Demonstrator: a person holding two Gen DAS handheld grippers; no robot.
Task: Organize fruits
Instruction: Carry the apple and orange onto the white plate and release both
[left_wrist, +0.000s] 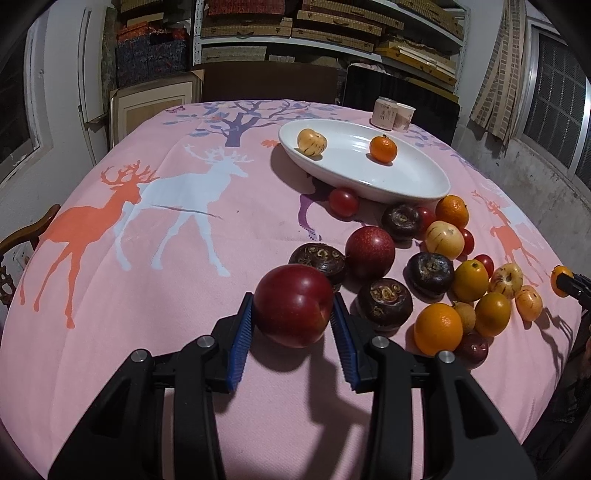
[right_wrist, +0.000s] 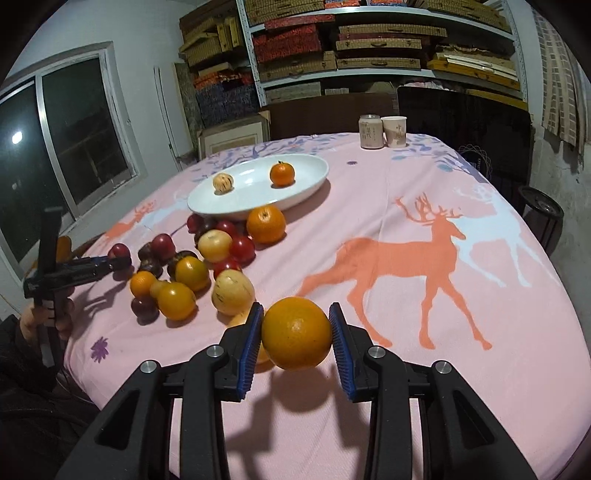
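My left gripper is shut on a dark red plum and holds it above the pink cloth, left of the fruit pile. My right gripper is shut on an orange, lifted off the cloth right of the pile. A white oval dish holds a striped yellow fruit and a small orange; it also shows in the right wrist view. Several loose fruits lie between dish and grippers: water chestnuts, a plum, oranges and cherry tomatoes.
Two paper cups stand at the table's far edge. A dark chair back and shelves of boxes stand behind. A wooden chair sits at the left edge. A dark round bin stands to the right of the table.
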